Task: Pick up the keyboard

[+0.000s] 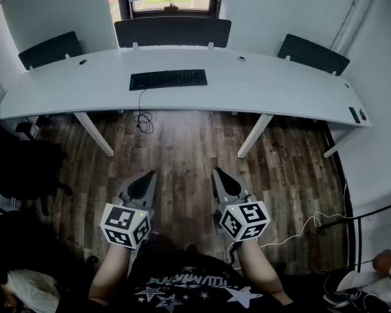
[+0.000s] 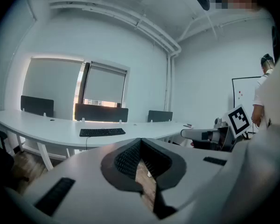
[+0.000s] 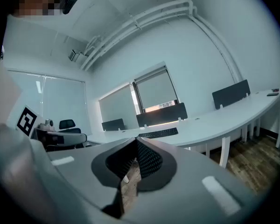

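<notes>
Nearest to us, we hold the left gripper (image 1: 147,175) and the right gripper (image 1: 219,173) side by side above the wooden floor (image 1: 182,149), both pointing forward toward the desk. In each gripper view the two dark ribbed pads meet at their tips, so we read both claws as closed with nothing between them. To our left stands a black office chair (image 1: 19,168); to our right a white cable (image 1: 309,227) lies on the floor. Beyond the grippers, well apart from both, the long white desk (image 1: 274,87) curves across the room on white legs. The black keyboard (image 1: 168,79) lies flat on the desk top, left of centre, untouched by either gripper. Its black cord (image 1: 142,113) drops past the near edge of the desk and ends in a loop below it. Behind the desk stand three dark divider panels (image 1: 173,32), and past the middle one is a window (image 1: 171,4) with lowered blinds.
</notes>
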A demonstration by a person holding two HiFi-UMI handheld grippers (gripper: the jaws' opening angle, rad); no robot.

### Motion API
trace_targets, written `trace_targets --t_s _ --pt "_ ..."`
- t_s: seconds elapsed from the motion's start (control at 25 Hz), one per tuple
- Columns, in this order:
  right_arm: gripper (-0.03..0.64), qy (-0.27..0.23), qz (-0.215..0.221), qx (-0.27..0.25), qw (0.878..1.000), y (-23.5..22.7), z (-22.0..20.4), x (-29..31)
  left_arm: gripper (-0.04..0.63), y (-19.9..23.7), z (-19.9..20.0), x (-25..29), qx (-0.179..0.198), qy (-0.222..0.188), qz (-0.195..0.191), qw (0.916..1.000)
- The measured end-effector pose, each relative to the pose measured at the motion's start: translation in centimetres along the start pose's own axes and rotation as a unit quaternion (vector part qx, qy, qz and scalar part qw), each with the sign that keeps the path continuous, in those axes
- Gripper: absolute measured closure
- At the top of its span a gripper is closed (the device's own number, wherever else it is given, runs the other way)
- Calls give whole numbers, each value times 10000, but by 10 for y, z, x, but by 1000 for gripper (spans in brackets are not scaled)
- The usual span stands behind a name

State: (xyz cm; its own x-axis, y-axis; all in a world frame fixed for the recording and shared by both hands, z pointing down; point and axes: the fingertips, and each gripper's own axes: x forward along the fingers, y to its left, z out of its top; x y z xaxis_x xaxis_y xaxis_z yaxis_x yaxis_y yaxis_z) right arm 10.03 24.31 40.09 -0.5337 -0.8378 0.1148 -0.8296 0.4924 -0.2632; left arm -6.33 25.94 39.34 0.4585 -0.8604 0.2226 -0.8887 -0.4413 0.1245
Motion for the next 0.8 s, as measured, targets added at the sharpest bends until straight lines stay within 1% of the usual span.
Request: trace_targets --t_s 0.28,0.52,0.68,0.8 --pt "615 28 46 -5 10000 3 -4 1 586 2 -3 -1 -27 12 39 10000" --pt "615 46 20 95 9999 2 -8 -3 586 -1 -10 -3 -62 98 35 9999" --pt "615 -47 -3 277 9996 -3 -9 -11 586 -7 -18 -4 -75 131 31 9999" --pt "615 -245 147 553 9981 -3 -5 -18 586 -8 -22 -5 -87 115 105 9998"
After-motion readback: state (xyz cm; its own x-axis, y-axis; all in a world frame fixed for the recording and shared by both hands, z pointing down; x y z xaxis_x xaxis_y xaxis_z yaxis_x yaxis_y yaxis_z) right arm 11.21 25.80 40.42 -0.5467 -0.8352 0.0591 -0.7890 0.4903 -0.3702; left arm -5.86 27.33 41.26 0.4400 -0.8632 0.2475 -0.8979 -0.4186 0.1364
